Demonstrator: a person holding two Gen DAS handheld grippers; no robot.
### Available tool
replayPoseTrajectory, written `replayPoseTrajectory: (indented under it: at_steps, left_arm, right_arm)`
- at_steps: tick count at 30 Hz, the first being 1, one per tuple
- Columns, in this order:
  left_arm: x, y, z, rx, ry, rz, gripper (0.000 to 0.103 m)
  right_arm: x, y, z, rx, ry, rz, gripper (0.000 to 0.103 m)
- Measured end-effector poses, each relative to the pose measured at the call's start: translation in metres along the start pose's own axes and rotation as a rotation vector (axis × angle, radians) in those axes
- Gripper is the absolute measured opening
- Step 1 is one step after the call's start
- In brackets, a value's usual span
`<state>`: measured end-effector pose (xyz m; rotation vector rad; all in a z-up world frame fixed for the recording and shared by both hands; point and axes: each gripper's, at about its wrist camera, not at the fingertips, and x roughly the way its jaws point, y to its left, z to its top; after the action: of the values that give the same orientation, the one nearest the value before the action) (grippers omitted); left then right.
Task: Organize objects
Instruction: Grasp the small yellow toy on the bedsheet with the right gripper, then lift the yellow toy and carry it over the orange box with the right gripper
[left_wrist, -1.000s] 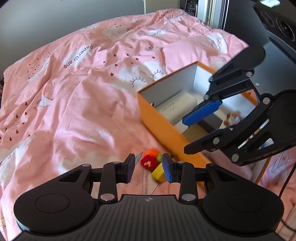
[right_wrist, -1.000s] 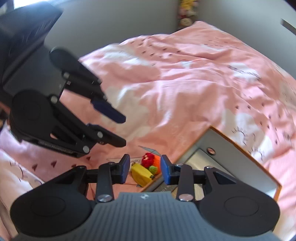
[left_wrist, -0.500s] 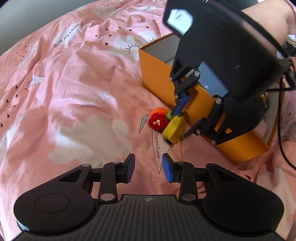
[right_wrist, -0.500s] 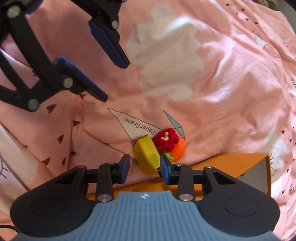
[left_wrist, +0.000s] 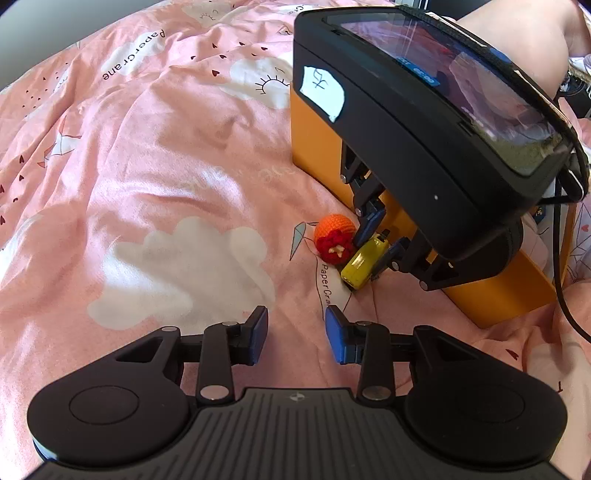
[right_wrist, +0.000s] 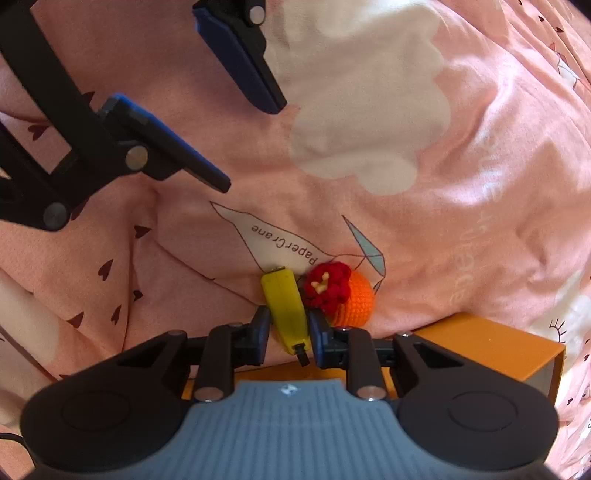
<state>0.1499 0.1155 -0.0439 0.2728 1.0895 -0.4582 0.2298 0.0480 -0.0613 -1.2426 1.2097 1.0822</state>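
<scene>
Lying on pink bedding, yellow toy car (right_wrist: 284, 304), glossy, small black end.

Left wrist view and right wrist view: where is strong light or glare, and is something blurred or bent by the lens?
Left wrist view: sunlight whitens the pink bedsheet, glare streaks the right gripper's screen, edges bend. Right wrist view: softer light, corners blur; yellow toy and orange crochet ball sharp.
</scene>
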Motion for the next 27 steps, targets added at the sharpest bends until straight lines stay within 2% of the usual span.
replayPoseTrajectory:
  at_steps: [6, 9, 14, 23, 27]
  left_arm:
    - [-0.001, -0.002, -0.001, 0.011, 0.002, 0.007, 0.043]
    - [-0.003, -0.002, 0.000, 0.013, 0.002, 0.016, 0.043]
    - [-0.007, -0.006, 0.001, 0.029, -0.001, 0.026, 0.043]
    - [-0.023, -0.026, 0.010, 0.126, -0.052, 0.010, 0.044]
    - [-0.020, -0.041, 0.018, 0.200, -0.064, 0.000, 0.052]
  right_arm:
    - [0.011, 0.001, 0.000, 0.021, 0.005, 0.060, 0.025]
    - [0.010, 0.007, -0.001, 0.010, -0.005, 0.029, 0.023]
    - [-0.012, 0.002, -0.011, 0.066, -0.055, 0.022, 0.023]
    - [-0.098, 0.001, -0.041, 0.196, -0.262, 0.007, 0.023]
    - [-0.137, -0.002, -0.074, 0.286, -0.363, -0.026, 0.023]
